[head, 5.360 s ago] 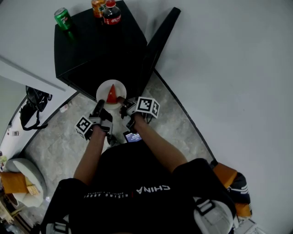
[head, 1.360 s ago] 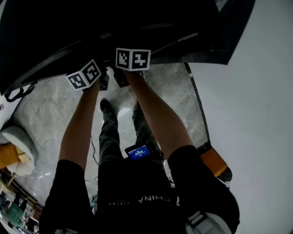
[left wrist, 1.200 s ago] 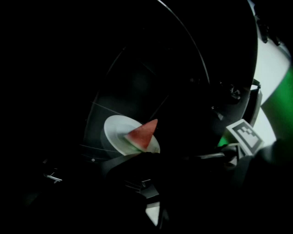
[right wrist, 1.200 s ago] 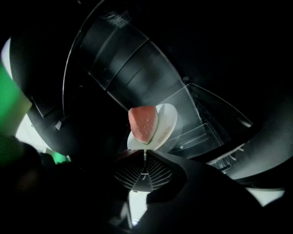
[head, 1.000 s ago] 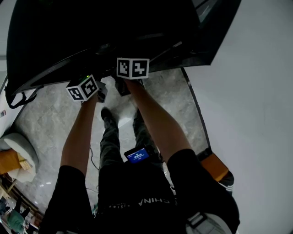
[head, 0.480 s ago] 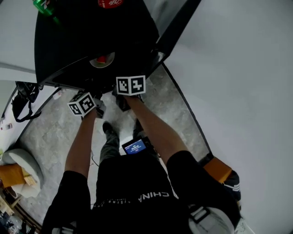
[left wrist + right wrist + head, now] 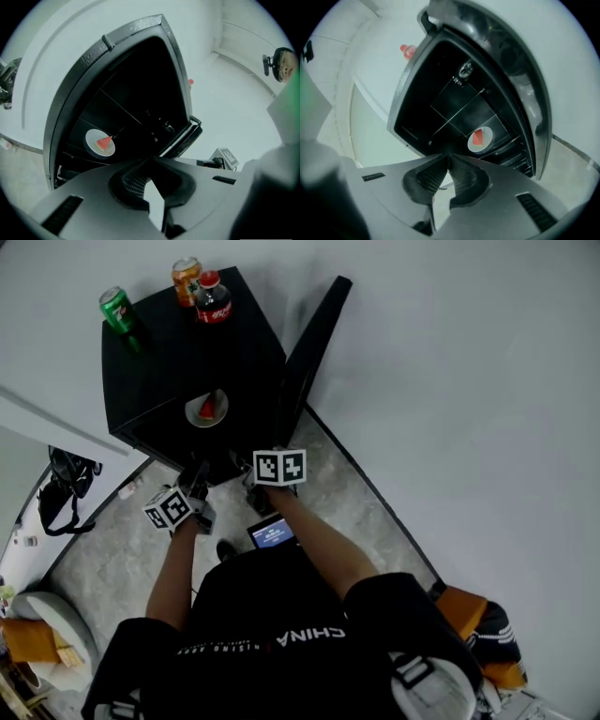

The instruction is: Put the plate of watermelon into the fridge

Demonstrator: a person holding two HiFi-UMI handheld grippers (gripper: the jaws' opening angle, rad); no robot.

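The white plate [image 7: 207, 410] with a red watermelon wedge [image 7: 208, 408] rests on a shelf inside the open black fridge [image 7: 187, 352]. Both gripper views look into the fridge and show the plate [image 7: 100, 143] [image 7: 480, 139] on its wire shelf, well beyond the jaws. My left gripper [image 7: 151, 160] is shut with nothing in it and hangs outside the fridge's front, low and left [image 7: 198, 474]. My right gripper [image 7: 448, 155] is also shut and empty, just right of the left one [image 7: 247, 476].
The fridge door [image 7: 314, 334] stands open to the right. A green can [image 7: 117, 307], an orange can [image 7: 185, 277] and a cola bottle [image 7: 212, 298] stand on the fridge top. A black bag [image 7: 58, 488] lies on the marble floor at the left. White walls sit close behind.
Both grippers held the plate in front of the fridge earlier. Now the plate sits inside on the shelf, and both grippers have let go and drawn back out.
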